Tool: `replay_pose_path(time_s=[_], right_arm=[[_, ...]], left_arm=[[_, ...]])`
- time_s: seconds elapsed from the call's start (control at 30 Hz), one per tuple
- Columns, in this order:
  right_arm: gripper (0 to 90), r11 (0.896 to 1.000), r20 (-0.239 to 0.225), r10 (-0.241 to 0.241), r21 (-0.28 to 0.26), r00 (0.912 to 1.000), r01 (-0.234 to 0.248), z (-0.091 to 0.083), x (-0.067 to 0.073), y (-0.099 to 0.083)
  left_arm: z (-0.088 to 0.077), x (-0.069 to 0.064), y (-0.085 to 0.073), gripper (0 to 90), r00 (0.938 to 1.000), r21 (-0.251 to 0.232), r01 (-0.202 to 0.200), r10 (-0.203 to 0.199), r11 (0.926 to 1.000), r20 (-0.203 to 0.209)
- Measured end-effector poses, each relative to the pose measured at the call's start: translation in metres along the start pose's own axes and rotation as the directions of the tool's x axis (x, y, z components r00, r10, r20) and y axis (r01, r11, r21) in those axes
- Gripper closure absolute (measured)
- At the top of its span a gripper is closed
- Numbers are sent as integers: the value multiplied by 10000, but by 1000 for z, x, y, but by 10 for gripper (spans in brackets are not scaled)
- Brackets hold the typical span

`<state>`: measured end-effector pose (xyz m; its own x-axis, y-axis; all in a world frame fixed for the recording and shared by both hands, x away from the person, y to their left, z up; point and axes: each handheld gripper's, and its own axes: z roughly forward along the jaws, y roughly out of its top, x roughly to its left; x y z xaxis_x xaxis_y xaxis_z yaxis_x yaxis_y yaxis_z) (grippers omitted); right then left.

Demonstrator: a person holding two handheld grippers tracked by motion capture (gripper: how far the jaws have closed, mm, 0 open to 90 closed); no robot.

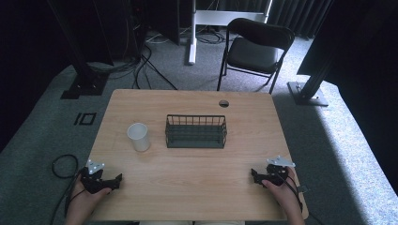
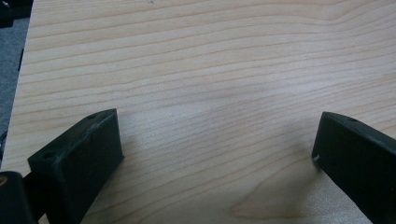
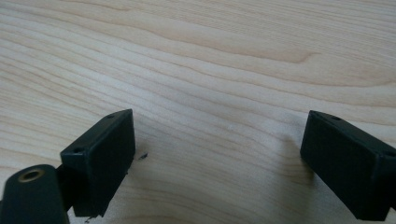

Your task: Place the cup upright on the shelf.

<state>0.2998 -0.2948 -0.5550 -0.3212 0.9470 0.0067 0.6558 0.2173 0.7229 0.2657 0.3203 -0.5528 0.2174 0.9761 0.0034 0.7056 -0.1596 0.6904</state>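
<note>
My left gripper (image 1: 112,180): jaws apart, empty | my right gripper (image 1: 256,176): jaws apart, empty | white cup (image 1: 139,137): ahead of my left gripper, well apart, beside wire basket (image 1: 195,131).

You hold two black grippers, left gripper (image 1: 117,178) and right gripper (image 1: 254,174), over a pale wood-grain table (image 1: 197,178); toward its far edge stand a white cup (image 1: 139,137) and a dark wire basket (image 1: 195,131)
</note>
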Motion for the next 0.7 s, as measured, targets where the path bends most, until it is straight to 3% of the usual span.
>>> replay_pose_path(time_s=[0.7], right_arm=[[98,10000,9,2,5,10000,-2,1,0,1]], left_arm=[[-1,-2,-1,19,10000,22,-15,15,10000,18]])
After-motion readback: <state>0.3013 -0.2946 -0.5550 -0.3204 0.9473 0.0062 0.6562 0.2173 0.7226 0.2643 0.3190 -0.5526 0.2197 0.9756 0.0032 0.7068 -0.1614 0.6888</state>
